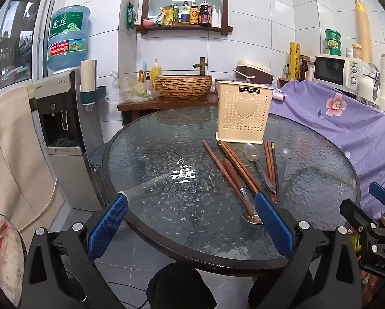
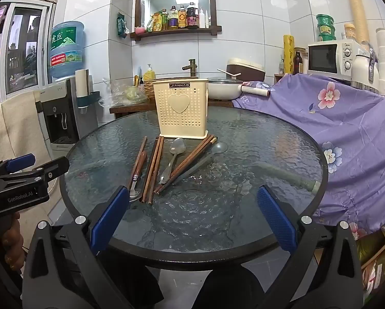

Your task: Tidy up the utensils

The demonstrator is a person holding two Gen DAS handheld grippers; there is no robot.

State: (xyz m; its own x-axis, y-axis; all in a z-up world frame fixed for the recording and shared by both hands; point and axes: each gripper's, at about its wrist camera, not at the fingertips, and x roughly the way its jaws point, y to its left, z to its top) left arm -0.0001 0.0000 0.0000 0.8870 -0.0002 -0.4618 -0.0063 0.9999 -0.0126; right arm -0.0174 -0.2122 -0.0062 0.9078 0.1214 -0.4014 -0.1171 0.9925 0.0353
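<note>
Blue knurled pads on my left gripper (image 1: 191,225) stand wide apart with nothing between them, hovering level over the near rim of the round, rippled-glass table (image 1: 151,159), and my right gripper (image 2: 193,217) is spread just as wide and bare, level beside it. Beyond the fingers I see the utensils in a loose row on the glass: wooden chopsticks (image 2: 151,170), a wood-handled spoon (image 1: 234,180), a metal spoon (image 2: 173,158) and a translucent plastic spoon (image 2: 213,152). Just behind them stands an upright cream plastic holder (image 1: 243,112), perforated, with a raised heart.
</note>
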